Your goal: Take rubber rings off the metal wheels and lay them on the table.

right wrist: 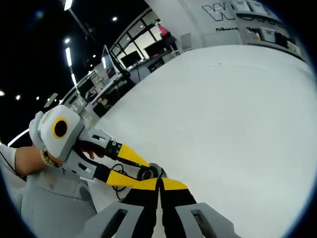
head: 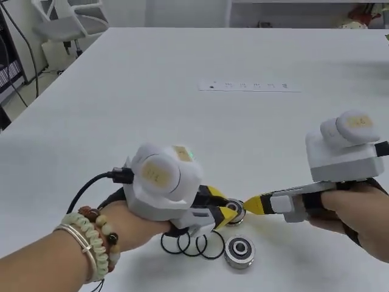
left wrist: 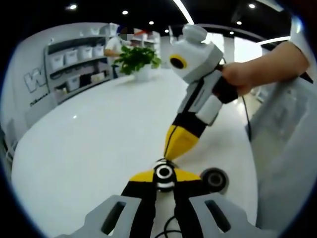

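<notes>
Steadying a metal wheel [left wrist: 164,174], my left gripper [head: 226,214] pinches it between its tips so my right gripper [head: 254,205], jaws pressed together, can work its point against the rim. Loose rubber rings [head: 191,245] lie on the table [head: 182,121] just under the left gripper.

Open table [head: 182,134] ahead, loose wheel [head: 239,252] beside rings [head: 191,245]
</notes>
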